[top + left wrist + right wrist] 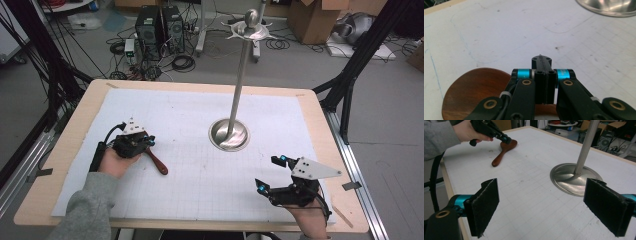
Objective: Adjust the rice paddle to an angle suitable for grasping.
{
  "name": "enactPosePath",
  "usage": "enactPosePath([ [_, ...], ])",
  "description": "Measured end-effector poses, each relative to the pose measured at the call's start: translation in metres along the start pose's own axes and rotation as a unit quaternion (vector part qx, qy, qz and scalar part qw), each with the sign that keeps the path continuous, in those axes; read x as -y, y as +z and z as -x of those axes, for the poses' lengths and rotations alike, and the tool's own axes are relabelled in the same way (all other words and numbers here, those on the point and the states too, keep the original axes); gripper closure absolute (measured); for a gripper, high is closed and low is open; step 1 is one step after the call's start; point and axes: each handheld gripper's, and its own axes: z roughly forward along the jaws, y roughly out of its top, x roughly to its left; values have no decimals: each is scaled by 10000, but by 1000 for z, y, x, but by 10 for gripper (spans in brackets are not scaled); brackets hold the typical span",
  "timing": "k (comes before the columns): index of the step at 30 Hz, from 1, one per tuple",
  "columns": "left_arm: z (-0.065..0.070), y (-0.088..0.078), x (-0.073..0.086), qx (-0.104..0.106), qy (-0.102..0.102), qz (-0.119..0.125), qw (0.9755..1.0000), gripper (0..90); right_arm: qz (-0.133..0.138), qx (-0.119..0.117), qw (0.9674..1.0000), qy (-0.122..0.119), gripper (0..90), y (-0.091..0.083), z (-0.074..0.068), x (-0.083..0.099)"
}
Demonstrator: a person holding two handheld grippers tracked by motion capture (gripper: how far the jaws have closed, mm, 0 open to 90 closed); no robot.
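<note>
the left hand-held gripper [145, 143] sits at the left of the counter [70, 145], its jaws pressed flat together with nothing visibly pinched between their tips in the left gripper view. a wooden spoon [156, 161] lies on the white mat [190, 200] right under it: the round bowl [471, 92] shows just beside and below the closed jaws, and the handle runs off toward the person. whether the jaws touch the wood or hover just over it i cannot tell. the right hand-held gripper [270, 175] waits near the right front corner, jaws wide apart and empty, well away from the spoon. a metal stand [230, 134] with a tall pole rises from the middle of the mat.

the risk here, as i judge it, is the closed jaws. pushed down on the spoon's bowl, they would skid it or tip the handle up instead of gripping. they need to part first and straddle the handle. swinging the spoon later toward the stand could knock the pole.
</note>
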Motion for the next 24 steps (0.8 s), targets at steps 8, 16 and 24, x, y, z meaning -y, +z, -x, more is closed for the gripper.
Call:
enactPosePath([
  [8, -15, 30, 4, -180, -146, -251, 9994, 895, 40, -37, 10000, -17, 117, -3, 1, 0],
  [16, -24, 44, -2, -443, 55, -501, 9977, 895, 129, 68, 9999, 21, 117, -7, 5, 2],
  [24, -19, 34, 1, -574, 353, -767, 9948, 896, 100, 71, 9999, 41, 117, -7, 4, 3],
])
